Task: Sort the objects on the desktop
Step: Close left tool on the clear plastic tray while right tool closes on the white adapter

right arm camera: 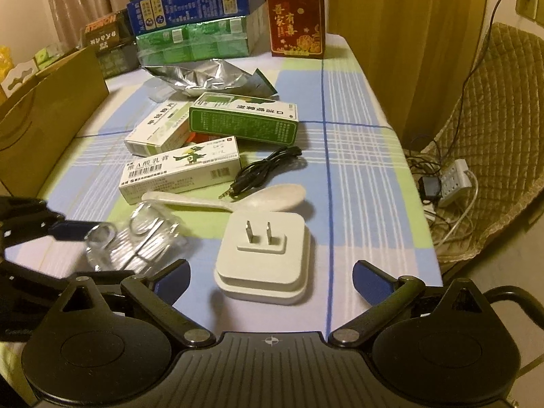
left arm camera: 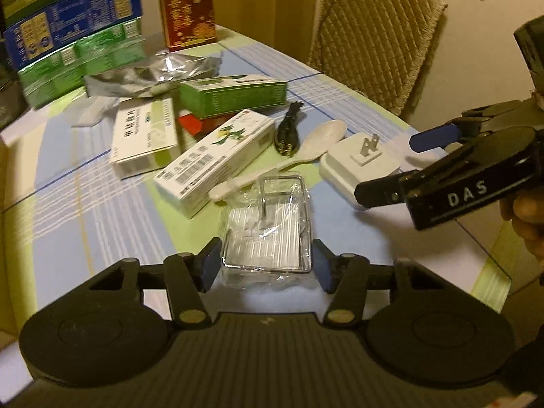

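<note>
- Judging by the spread of things, the sorting has barely begun: almost everything lies loose in the middle of the surface, which wears a blue-and-green checked cloth.
- Left to sort: three medicine boxes in a loose heap, namely the green box, the white box with the bird picture and a second white box partly under the green one.
- Near them lie a black audio cable, a white spoon, a white plug adapter with its prongs up, and a clear plastic case.
- A crumpled foil bag lies further back, in front of a stack of cartons and a red box; whether these count as sorted I cannot tell.
- A brown cardboard box stands at the left edge and may be a destination, though nothing shows that.
- The left gripper is low over the surface, released, its blue pads on either side of the near end of the clear plastic case, apparently not pressing it.
- The right gripper is also released and wide, held low with the plug adapter between its fingers but apart from both; it grasps nothing.
- In the left wrist view a hand shows behind the right gripper.
</note>
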